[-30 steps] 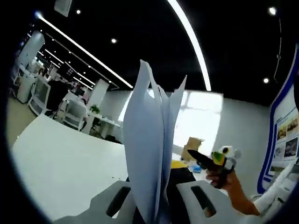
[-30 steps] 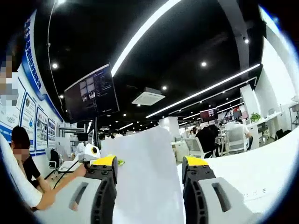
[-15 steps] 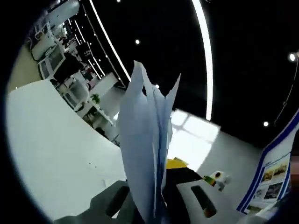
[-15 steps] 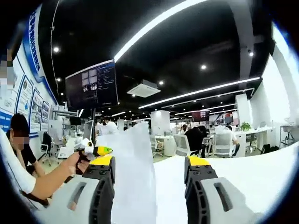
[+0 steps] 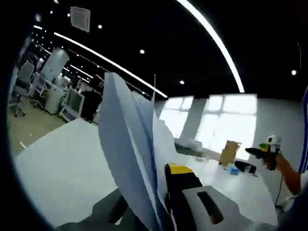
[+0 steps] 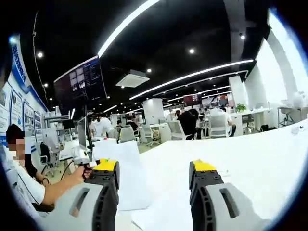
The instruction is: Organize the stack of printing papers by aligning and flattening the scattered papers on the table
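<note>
The left claw was clamped on upright, fanned papers; the right claw stood wide, empty. Sheets should be tapped edge-down on the surface to align them.

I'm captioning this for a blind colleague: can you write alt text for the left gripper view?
The left gripper holds a fanned stack of white printing papers upright between its jaws, above a white table. Far right, a person's hand holds another tool in a bright office with big windows.
</note>
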`<action>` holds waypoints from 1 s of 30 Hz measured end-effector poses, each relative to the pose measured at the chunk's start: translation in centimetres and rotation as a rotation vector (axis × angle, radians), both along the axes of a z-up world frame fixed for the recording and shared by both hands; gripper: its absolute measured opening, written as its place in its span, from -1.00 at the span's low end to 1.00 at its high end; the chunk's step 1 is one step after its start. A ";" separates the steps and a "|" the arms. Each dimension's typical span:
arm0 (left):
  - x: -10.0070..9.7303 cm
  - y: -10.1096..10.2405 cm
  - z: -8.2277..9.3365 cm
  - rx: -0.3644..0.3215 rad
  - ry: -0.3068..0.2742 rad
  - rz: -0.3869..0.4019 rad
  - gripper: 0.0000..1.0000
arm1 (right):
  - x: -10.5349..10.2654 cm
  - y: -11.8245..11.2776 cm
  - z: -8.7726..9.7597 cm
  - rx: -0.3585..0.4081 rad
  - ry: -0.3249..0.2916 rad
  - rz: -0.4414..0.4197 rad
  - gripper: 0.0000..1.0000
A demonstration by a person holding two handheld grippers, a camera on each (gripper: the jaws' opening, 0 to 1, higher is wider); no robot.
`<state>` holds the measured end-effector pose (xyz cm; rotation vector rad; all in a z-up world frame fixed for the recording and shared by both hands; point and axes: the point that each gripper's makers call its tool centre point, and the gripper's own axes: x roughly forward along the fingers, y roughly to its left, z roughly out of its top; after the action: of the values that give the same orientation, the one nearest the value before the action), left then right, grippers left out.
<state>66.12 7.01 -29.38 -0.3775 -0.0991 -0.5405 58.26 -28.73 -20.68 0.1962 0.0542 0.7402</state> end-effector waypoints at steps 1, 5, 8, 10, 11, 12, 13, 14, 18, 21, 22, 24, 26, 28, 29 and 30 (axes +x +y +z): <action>0.1 0.2 -0.3 0.025 -0.021 0.014 -0.85 | -0.2 -0.6 -0.4 0.006 0.032 -0.006 0.09; 0.3 0.9 -0.9 0.122 -0.074 0.046 -0.84 | -0.4 -3.0 -1.8 -0.084 0.067 -0.063 0.13; 0.0 1.2 -1.1 0.141 -0.097 0.065 -0.83 | -0.8 -3.7 -2.8 -0.148 0.084 -0.089 0.13; -0.2 1.6 -1.4 0.144 -0.109 0.078 -0.83 | -0.9 -3.8 -3.3 -0.153 0.100 -0.087 0.16; -0.2 2.0 -1.7 0.136 -0.117 0.089 -0.82 | -1.1 -3.9 -3.8 -0.160 0.117 -0.080 0.16; -0.2 2.2 -1.8 0.128 -0.114 0.096 -0.82 | -1.4 -3.7 -4.3 -0.159 0.141 -0.062 0.15; -0.3 2.4 -1.9 0.122 -0.110 0.105 -0.82 | -1.7 -3.5 -4.5 -0.154 0.159 -0.050 0.16; -0.2 2.6 -2.0 0.120 -0.105 0.116 -0.82 | -1.8 -3.4 -4.7 -0.153 0.167 -0.046 0.17; -0.6 2.7 -2.2 0.127 -0.116 0.129 -0.81 | -1.8 -3.4 -4.9 -0.142 0.176 -0.051 0.20; -0.6 2.6 -2.8 0.135 -0.125 0.134 -0.79 | -1.6 -3.7 -5.5 -0.144 0.190 -0.071 0.30; -0.5 2.6 -3.5 0.166 -0.122 0.148 -0.79 | -1.5 -3.8 -5.8 -0.150 0.205 -0.078 0.32; -0.4 2.4 -4.1 0.166 -0.103 0.138 -0.78 | -1.3 -3.9 -6.0 -0.157 0.215 -0.089 0.38; -0.4 2.5 -4.4 0.176 -0.093 0.144 -0.78 | -0.9 -4.4 -6.2 -0.186 0.210 -0.115 0.45; -1.1 1.8 -4.0 0.157 -0.103 0.137 -0.78 | -0.6 -4.7 -6.4 -0.193 0.214 -0.130 0.47; -1.2 1.7 -4.0 0.156 -0.101 0.139 -0.78 | -0.6 -4.7 -6.5 -0.194 0.216 -0.129 0.52; -1.3 1.7 -4.0 0.153 -0.096 0.142 -0.78 | -0.6 -4.7 -6.7 -0.197 0.217 -0.129 0.57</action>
<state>64.81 8.75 -33.40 -0.1930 -0.1750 -0.4223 57.69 -33.38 -27.39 0.0905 0.3173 0.5785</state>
